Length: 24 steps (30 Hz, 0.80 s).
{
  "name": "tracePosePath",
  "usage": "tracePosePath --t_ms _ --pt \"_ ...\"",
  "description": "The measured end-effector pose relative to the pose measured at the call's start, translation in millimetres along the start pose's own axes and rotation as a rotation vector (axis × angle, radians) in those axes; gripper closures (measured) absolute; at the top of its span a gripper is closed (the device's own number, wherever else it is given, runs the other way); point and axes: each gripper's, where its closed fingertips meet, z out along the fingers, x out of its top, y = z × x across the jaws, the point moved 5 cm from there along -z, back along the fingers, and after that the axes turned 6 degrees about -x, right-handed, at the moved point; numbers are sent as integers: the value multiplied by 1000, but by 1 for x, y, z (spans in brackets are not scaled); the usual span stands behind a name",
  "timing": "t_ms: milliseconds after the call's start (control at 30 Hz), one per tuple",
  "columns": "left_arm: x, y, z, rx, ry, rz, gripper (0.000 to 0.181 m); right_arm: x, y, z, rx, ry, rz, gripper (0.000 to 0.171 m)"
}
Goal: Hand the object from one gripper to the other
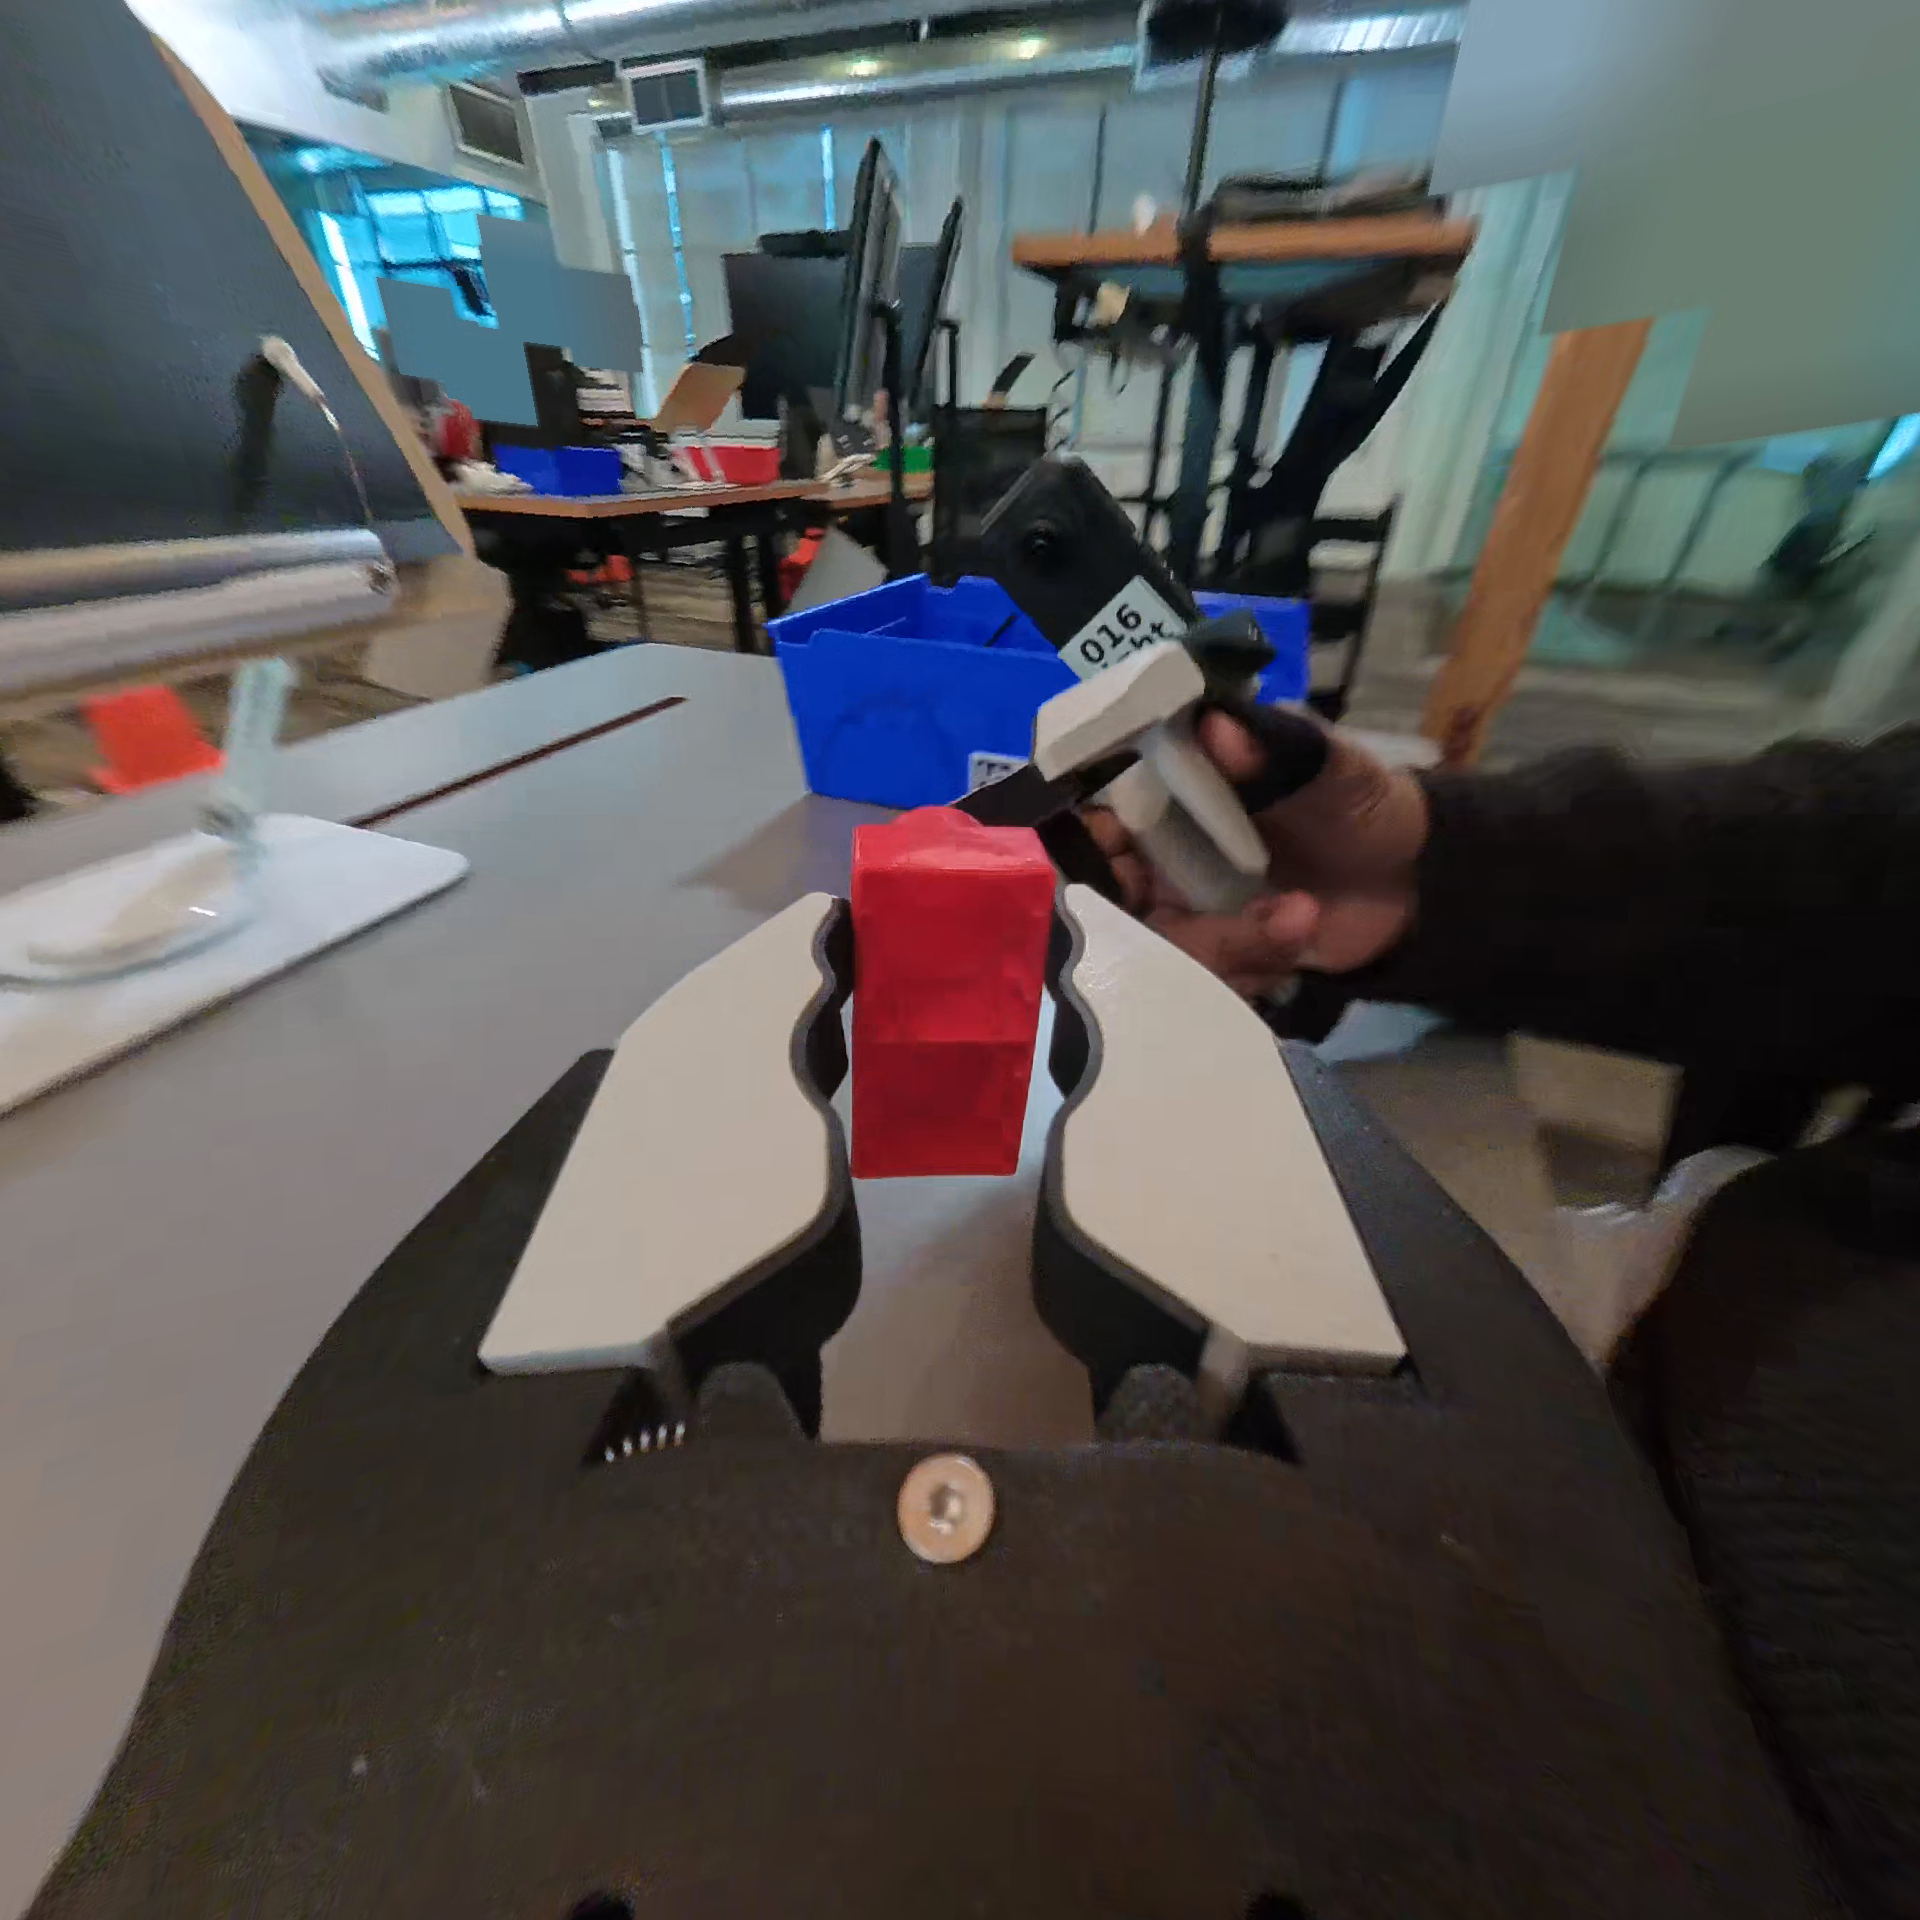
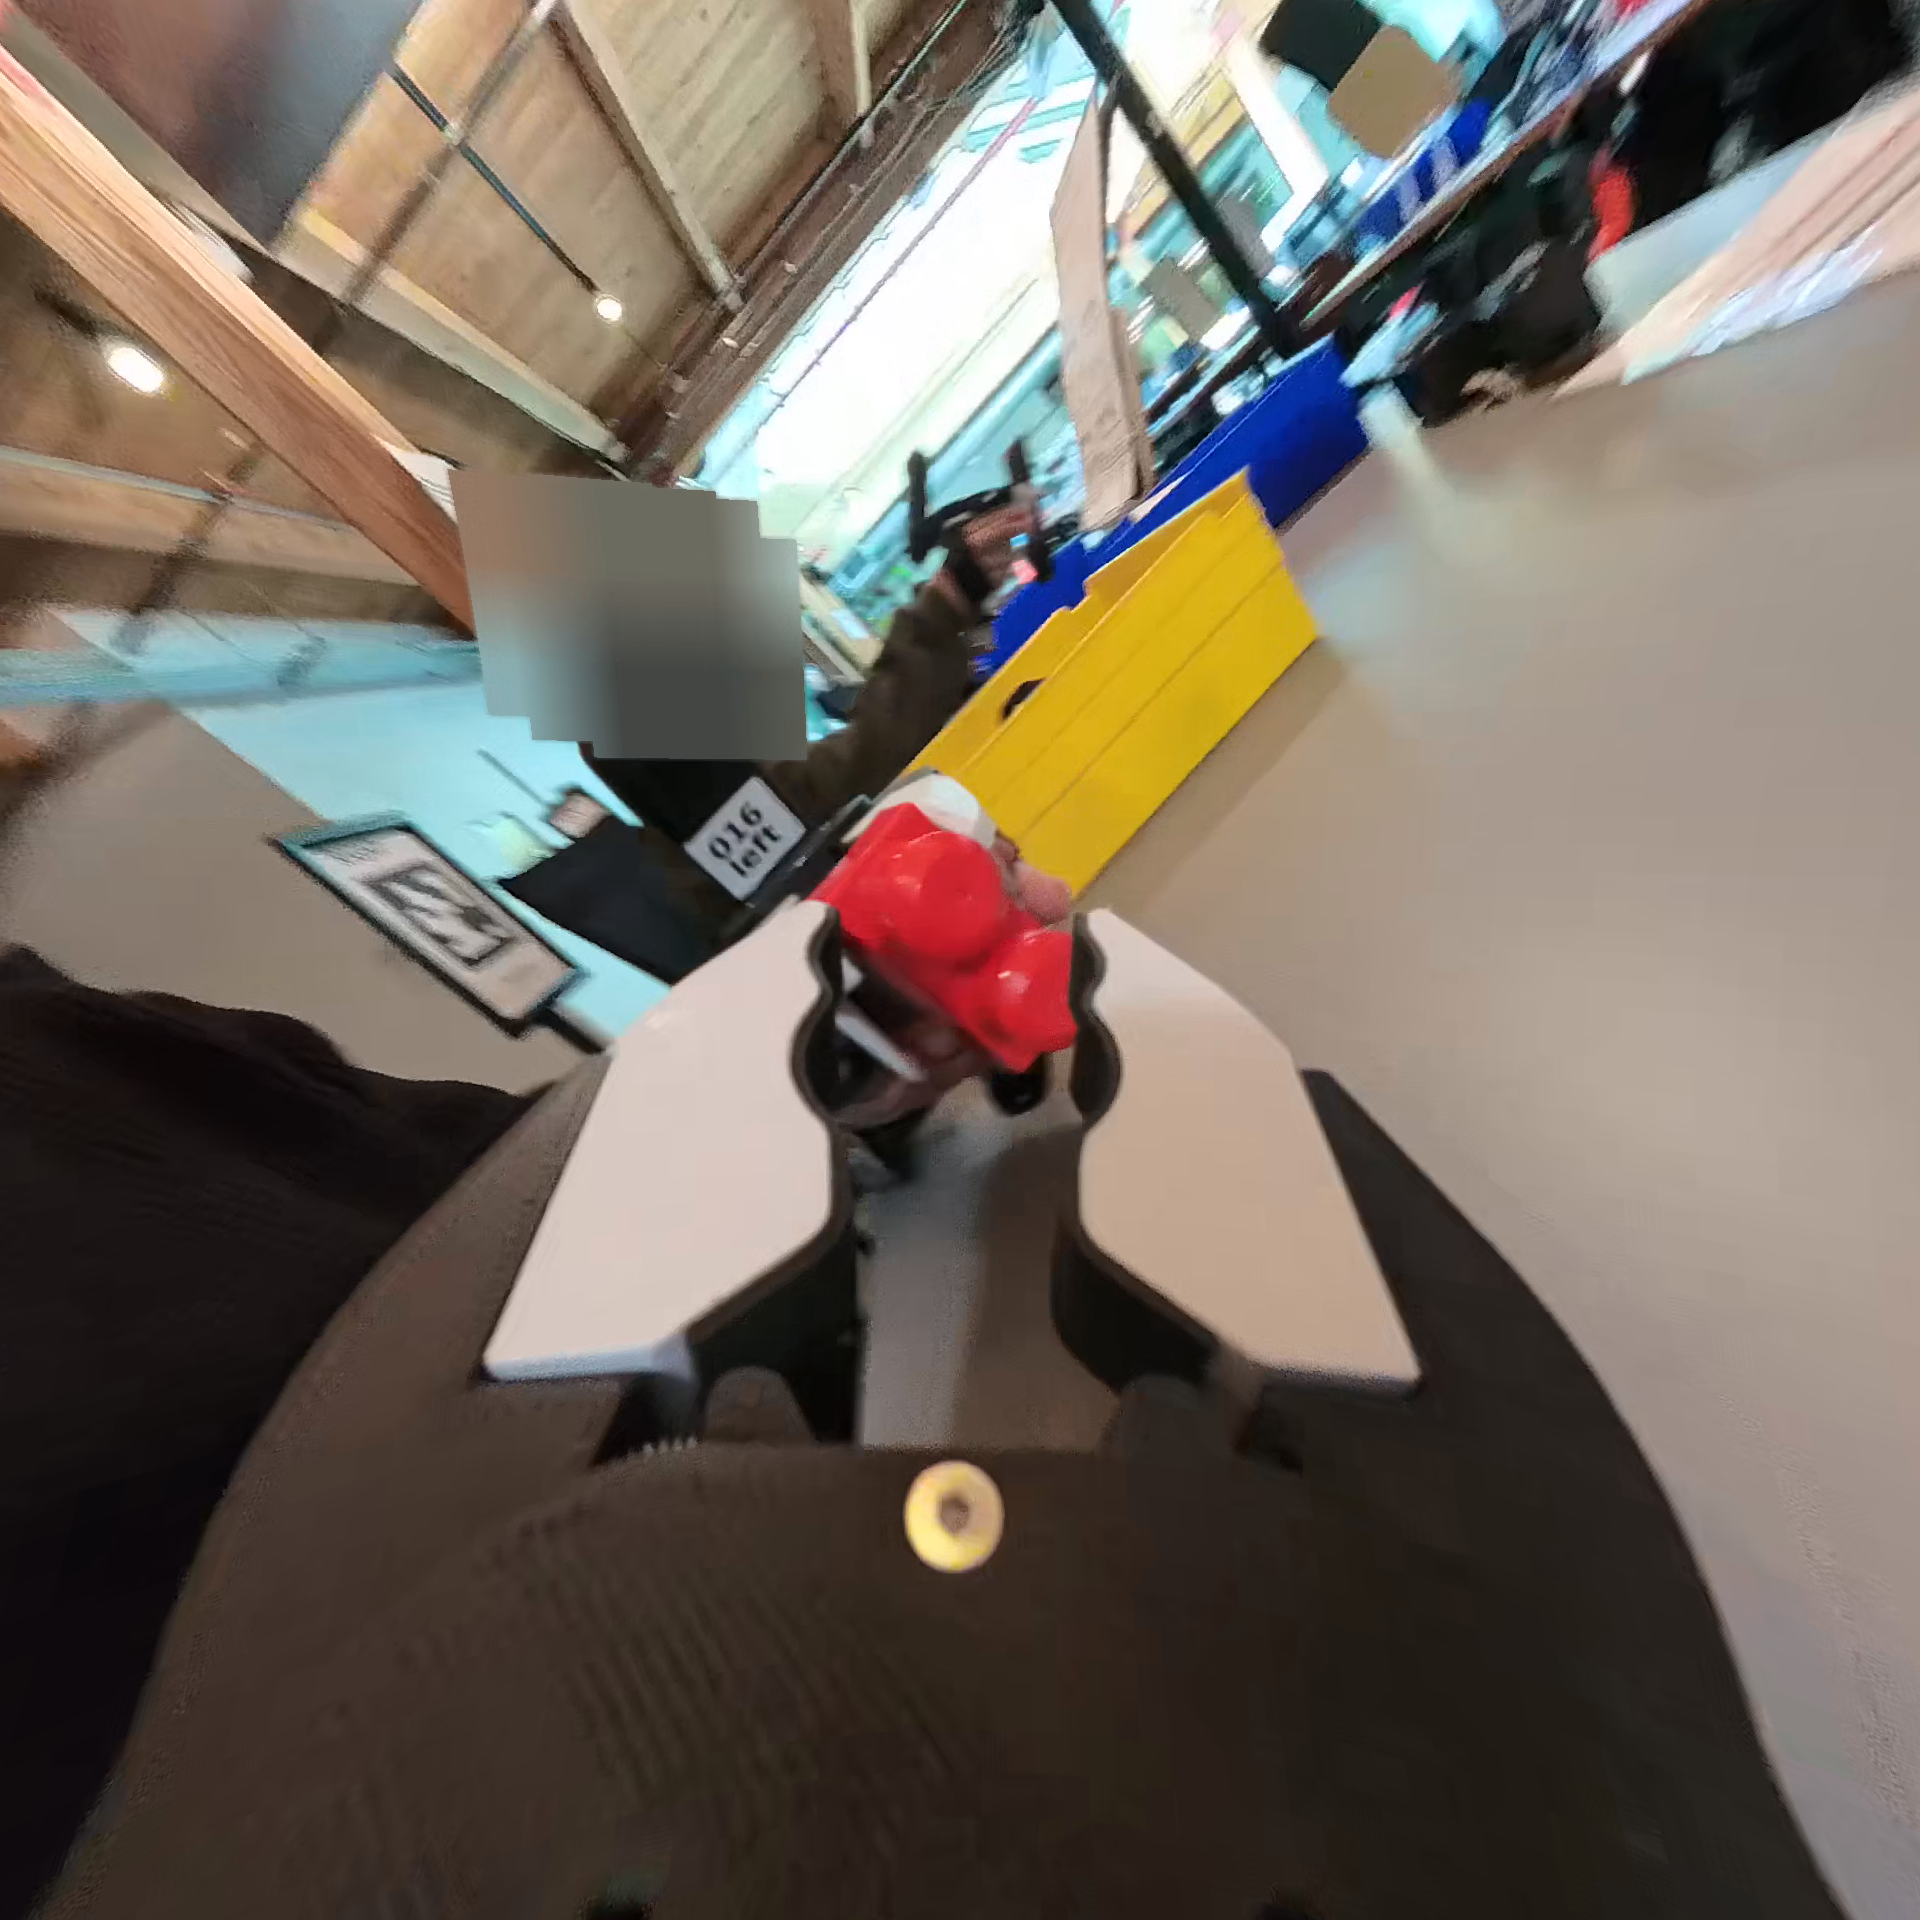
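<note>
A red studded block (image 1: 945, 997) is held upright between the fingers of my left gripper (image 1: 948, 925), which is shut on it above the grey table (image 1: 468, 1039). My right gripper (image 1: 1143, 769), held in a hand, hovers just behind and to the right of the block, tilted. In the right wrist view my right gripper (image 2: 951, 935) is open, and the red block (image 2: 956, 935) shows stud end on between its fingertips, still gripped by the left gripper's white fingers (image 2: 940, 800). I cannot tell whether the right fingers touch the block.
A blue bin (image 1: 894, 696) stands on the table behind the block. A yellow bin (image 2: 1132, 675) lies on the table beyond the left gripper. A white stand base (image 1: 208, 914) sits at the left. A dark sleeve (image 1: 1662, 935) crosses from the right.
</note>
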Motion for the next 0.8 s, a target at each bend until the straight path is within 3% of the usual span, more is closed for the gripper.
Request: tracePosePath --t_ms 167,400,800 --pt "-5 10 6 88 -111 283 144 -5 4 2 157 -35 305 127" --pt "-13 17 13 163 -210 519 143 -15 9 5 102 -121 294 135" --pt "-15 24 17 162 -183 541 142 -14 5 6 72 -127 217 143"
